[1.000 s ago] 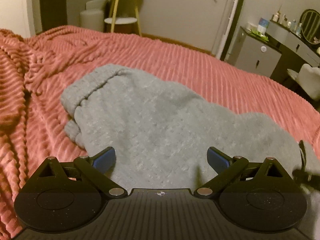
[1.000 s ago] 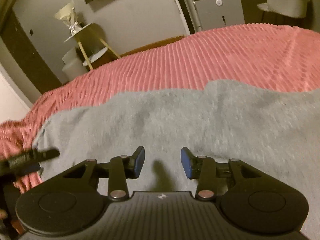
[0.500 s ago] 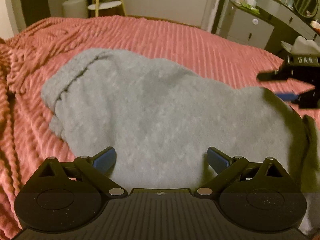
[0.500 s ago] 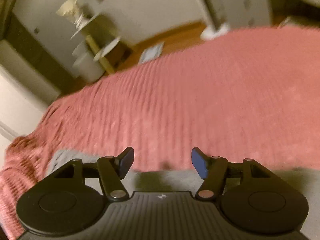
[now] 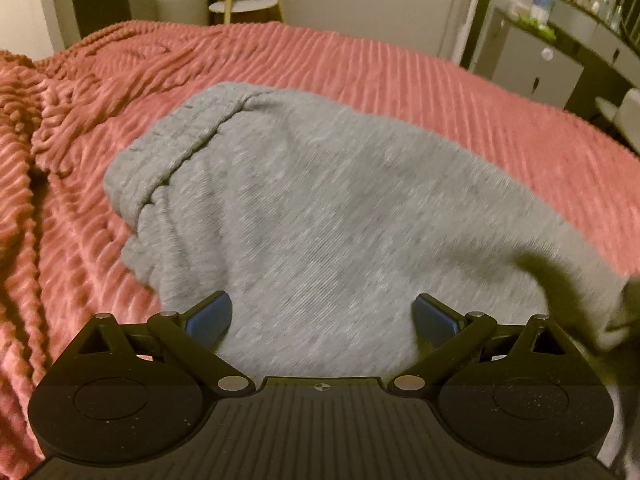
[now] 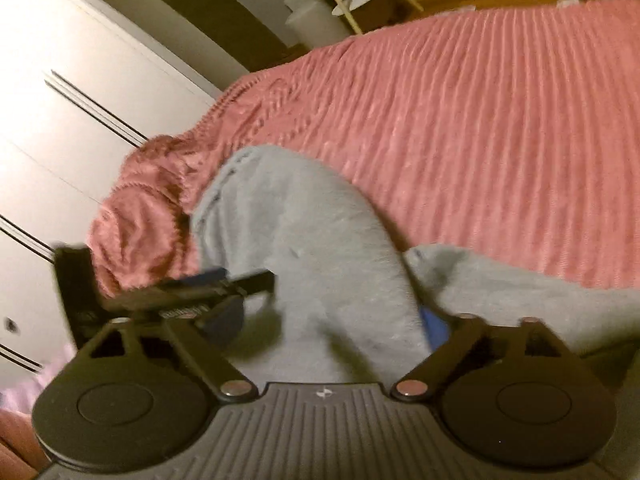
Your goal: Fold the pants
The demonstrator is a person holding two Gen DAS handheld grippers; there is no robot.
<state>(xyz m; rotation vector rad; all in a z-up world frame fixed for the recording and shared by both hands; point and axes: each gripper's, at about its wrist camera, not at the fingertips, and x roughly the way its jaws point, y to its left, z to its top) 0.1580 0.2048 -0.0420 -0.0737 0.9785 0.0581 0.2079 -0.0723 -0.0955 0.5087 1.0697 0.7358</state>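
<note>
grey pants [image 5: 320,208] on the pink ribbed blanket [image 5: 460,92], long axis from waistband at far left toward near right, left gripper [image 5: 323,316] spread wide, empty, right gripper [image 6: 332,320] jaws just opening, fabric loose between them

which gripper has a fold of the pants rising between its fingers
The right gripper: a grey pants fold humps up between its open jaws. Under the left gripper the fabric lies flat.

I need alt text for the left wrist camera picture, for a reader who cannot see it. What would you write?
Grey pants lie on a ribbed pink blanket, the gathered waistband end to the left. The left gripper is open just above the cloth, gripping nothing. A bedroom wall and a cabinet show behind.
</note>
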